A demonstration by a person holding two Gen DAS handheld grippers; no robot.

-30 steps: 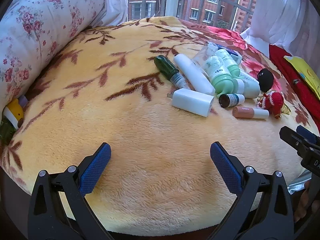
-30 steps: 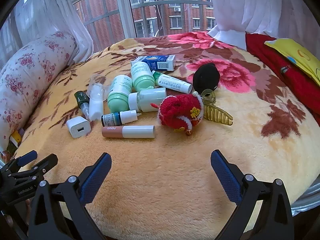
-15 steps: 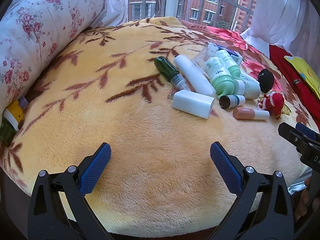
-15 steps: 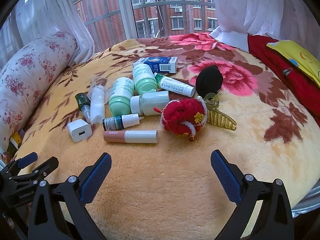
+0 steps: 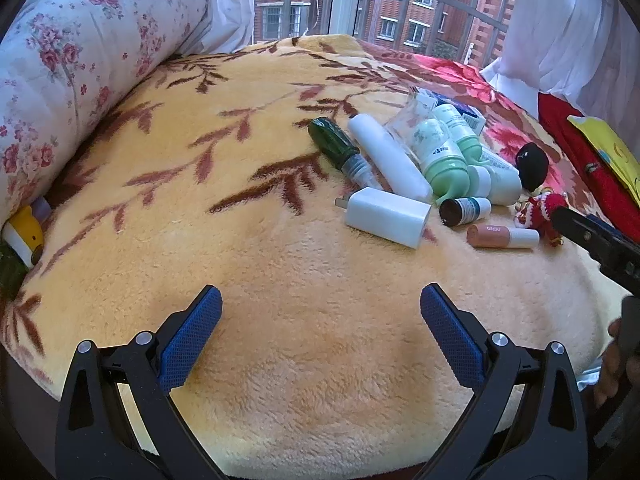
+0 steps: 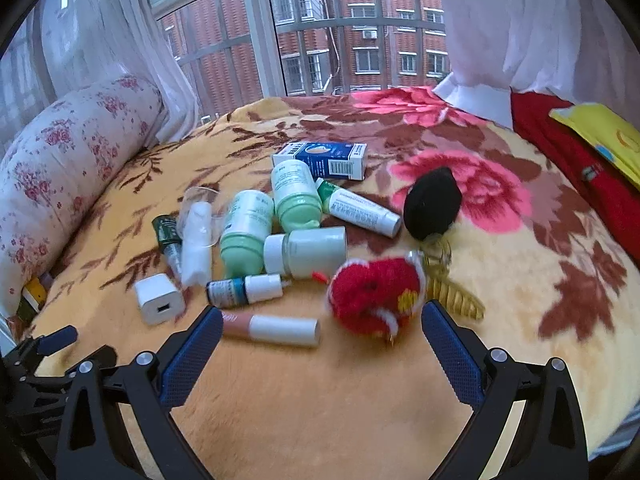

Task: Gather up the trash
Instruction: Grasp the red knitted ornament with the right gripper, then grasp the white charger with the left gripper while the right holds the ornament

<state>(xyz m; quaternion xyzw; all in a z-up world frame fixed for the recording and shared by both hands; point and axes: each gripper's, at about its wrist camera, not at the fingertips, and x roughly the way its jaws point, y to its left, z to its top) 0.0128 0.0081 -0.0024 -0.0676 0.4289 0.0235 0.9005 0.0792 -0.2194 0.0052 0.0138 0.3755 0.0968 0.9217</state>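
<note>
**Both grippers spread over the bed, clutter pile untouched**

Left gripper hung over the near edge of the blanket, jaws spread wide, nothing between them. Bare yellow plush under it. The pile sat well ahead and to its right.

Right gripper was also spread, empty, low over the blanket near its front edge. Its left pad was just beside the pink end of the pink-and-white tube; can't tell if touching. The red knitted toy lay between the fingertips and slightly beyond, looked blurred.

Pile, middle of the blanket, all lying flat:
- white charger at the near-left of the pile, apart from the tube
- small dropper bottle just behind the tube
- dark green bottle and white cylinder side by side, clear cup at the cylinder's far end
- two green-capped bottles, touching each other
- white jar on its side, against the toy
- white tube with green cap behind the jar
- blue-and-white box farthest back
- black pouch right of the tubes, gold hair claw just in front of it, beside the toy

Floral bolster ran along the bed's left edge. Red cloth with a yellow item at the right edge. Window and white curtains behind the far edge.
</note>
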